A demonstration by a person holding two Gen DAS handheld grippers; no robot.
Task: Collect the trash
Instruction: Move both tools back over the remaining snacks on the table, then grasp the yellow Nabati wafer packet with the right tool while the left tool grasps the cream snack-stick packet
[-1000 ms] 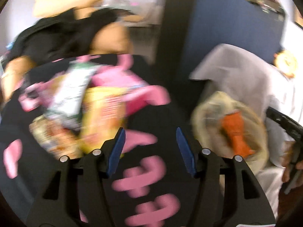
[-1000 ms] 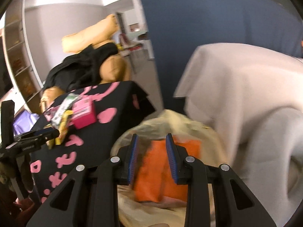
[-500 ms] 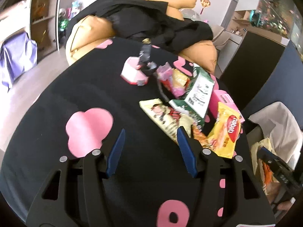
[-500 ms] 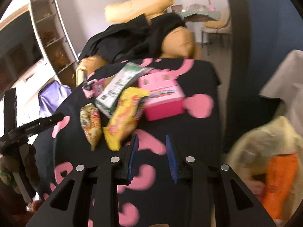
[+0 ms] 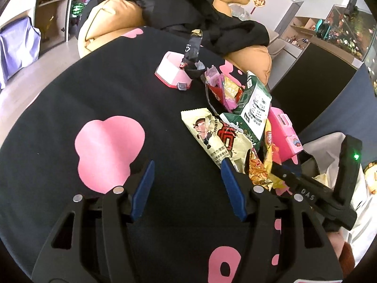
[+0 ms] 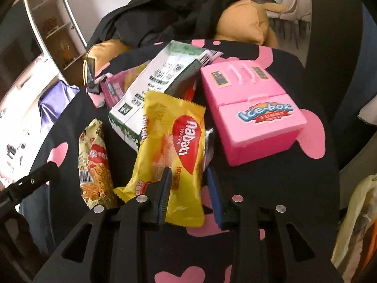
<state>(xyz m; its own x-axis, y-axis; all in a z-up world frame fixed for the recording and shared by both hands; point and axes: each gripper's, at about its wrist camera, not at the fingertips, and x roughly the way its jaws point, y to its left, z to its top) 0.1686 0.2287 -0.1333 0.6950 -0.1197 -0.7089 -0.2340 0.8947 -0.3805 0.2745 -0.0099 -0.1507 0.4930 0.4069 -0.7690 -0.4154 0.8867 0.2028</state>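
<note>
Beside table [image 6: 313, 184], bag [image 6: 353, 217] with orange trash [image 6: 373, 235]

Counter [image 5: 70, 89] covered by black cloth with pink shapes. Behind it, tan cushioned sofa [image 5: 113, 16] draped with black fabric [image 5: 188, 4]. Open white shelving [image 6: 49, 26] stands against the far-left wall. Pale floor [image 5: 21, 75], grey-white walls. Dark blue partition [image 5: 353, 89] at right. Daylight, evenly bright.

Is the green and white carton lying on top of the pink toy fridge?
No. The carton lies beside the toy fridge, propped on wrappers instead.
</note>
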